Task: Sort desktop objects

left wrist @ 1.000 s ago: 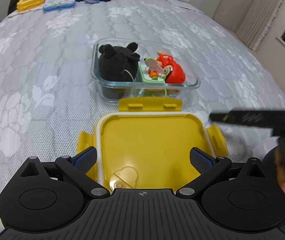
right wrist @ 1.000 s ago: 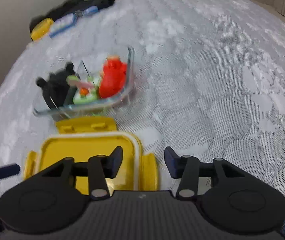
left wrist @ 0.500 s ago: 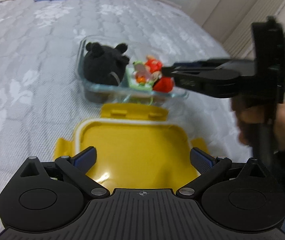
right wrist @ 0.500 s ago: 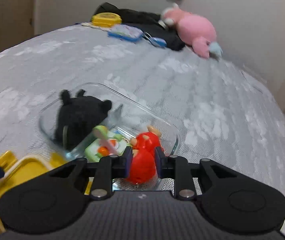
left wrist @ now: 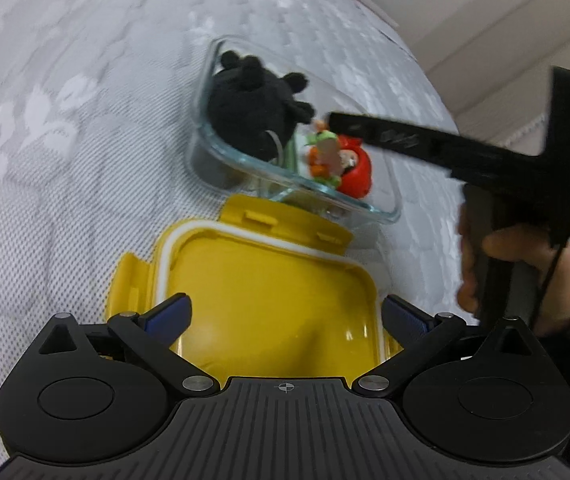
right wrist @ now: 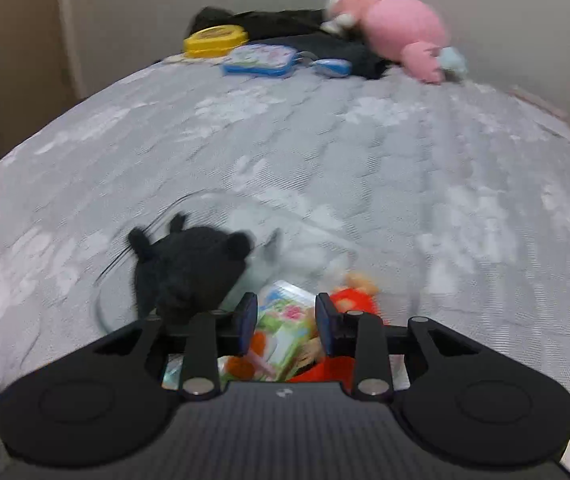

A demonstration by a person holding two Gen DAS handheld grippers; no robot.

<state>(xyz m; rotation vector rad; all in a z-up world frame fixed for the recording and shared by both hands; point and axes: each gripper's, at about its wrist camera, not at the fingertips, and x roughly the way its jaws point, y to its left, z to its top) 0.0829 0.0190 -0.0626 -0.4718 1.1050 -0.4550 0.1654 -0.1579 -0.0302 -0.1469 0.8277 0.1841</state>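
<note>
A yellow snap lid (left wrist: 261, 292) lies upside down on the grey quilt. My left gripper (left wrist: 285, 312) hovers just above its near half, open wide, nothing clamped. Behind the lid stands a glass container (left wrist: 395, 216) holding a black plush (left wrist: 253, 116), a green-and-orange toy (left wrist: 325, 152) and a red toy (left wrist: 357, 176). My right gripper (right wrist: 287, 316) hangs over that container (right wrist: 205, 200), jaws narrow and opening. The green toy (right wrist: 285, 320) shows below the gap, untouched by the pads, with the black plush (right wrist: 189, 268) left and the red toy (right wrist: 349, 300) right. From the left wrist view the right gripper (left wrist: 331, 120) reaches in from the right.
A person's hand (left wrist: 517, 248) grips the right tool's handle beside the lid. At the bed's far end lie a pink plush (right wrist: 401, 28), a yellow tin (right wrist: 215, 42), a blue pouch (right wrist: 261, 60) and dark clothing (right wrist: 285, 28). A curtain (left wrist: 485, 20) hangs beyond the bed's right edge.
My right gripper swung from beside the lid to above the container, its jaws narrowing, then parting slightly. The left gripper rolled and sank closer to the lid.
</note>
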